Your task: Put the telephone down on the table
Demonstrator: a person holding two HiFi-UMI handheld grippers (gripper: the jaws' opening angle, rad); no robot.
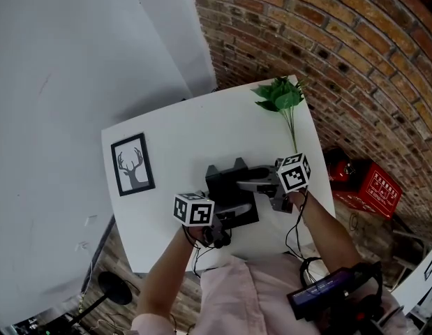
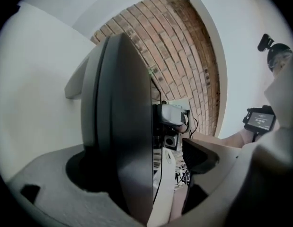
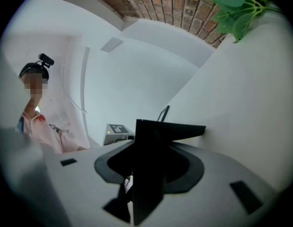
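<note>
The black telephone [image 1: 226, 181] is at the near middle of the white table [image 1: 181, 128]; whether its base rests on the top I cannot tell. My left gripper [image 1: 233, 211] reaches to its near side from the left. In the left gripper view the telephone's black body [image 2: 118, 126] lies against the left jaw, and a clear gap separates it from the right pad [image 2: 198, 156], so the jaws stand open. My right gripper [image 1: 252, 185] comes in from the right. Its jaws [image 3: 146, 174] are closed on a black slab of the telephone [image 3: 155, 141].
A framed deer picture [image 1: 132, 164] lies on the table's left part. A green leafy sprig [image 1: 280, 96] lies at the far right corner. A brick wall [image 1: 341, 54] runs behind and to the right. A red crate [image 1: 366, 183] stands on the floor at the right.
</note>
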